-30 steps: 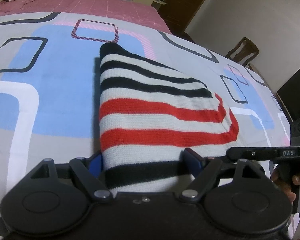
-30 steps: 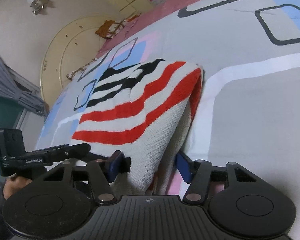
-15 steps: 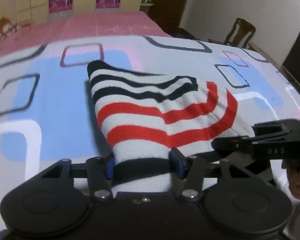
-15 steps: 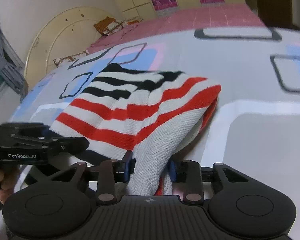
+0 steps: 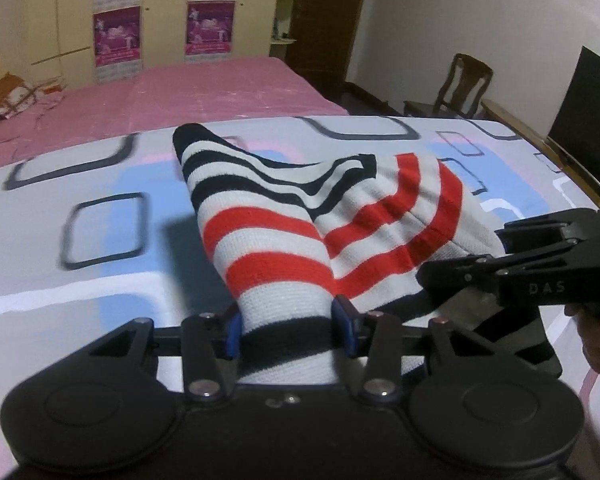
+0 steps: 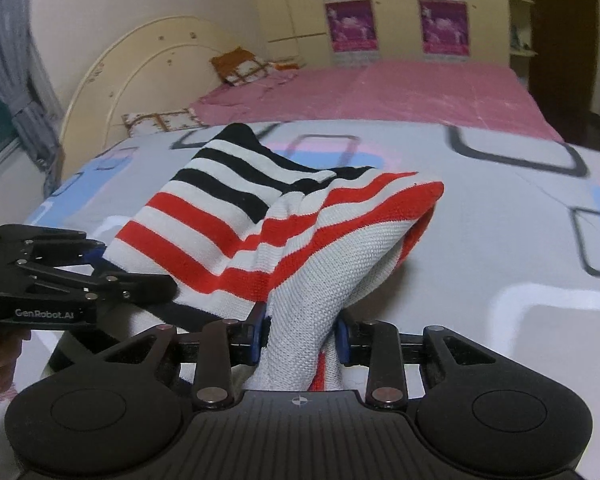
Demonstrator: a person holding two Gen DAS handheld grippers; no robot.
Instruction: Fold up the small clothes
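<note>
Gripping the near edge of a striped knit garment [image 5: 284, 248], the left gripper [image 5: 288, 330] has its blue-padded fingers [image 5: 233, 332] clenched on the bunched black-and-white hem, having just drawn in a little further onto the cloth. The right gripper [image 6: 300, 334] pinches the other near corner, its fingers [image 6: 258, 332] pressed into a gathered fold of pale knit, with cloth filling the gap between them. The garment, banded in red, white and black, is lifted at the near side and slopes down to the far side, where its black-striped end rests on the bedspread [image 5: 100, 272]. That bedspread is grey with blue patches and dark rounded-square outlines, and it lies bare around the garment on the left and right. In the left wrist view the right gripper crosses in from the right, just beside the cloth and hiding its right near corner, with part of a hand [image 5: 598, 340] behind it. In the right wrist view the left gripper [image 6: 148, 286] reaches in from the left and covers the left near edge. Farther off lies a pink sheet [image 6: 400, 92], with a patterned pillow [image 6: 240, 66] near a cream headboard [image 6: 140, 76]. Purple posters [image 6: 350, 26] hang on the cupboard doors, a wooden chair [image 5: 462, 86] stands at the far right, and a grey curtain [image 6: 28, 92] hangs at the left.
</note>
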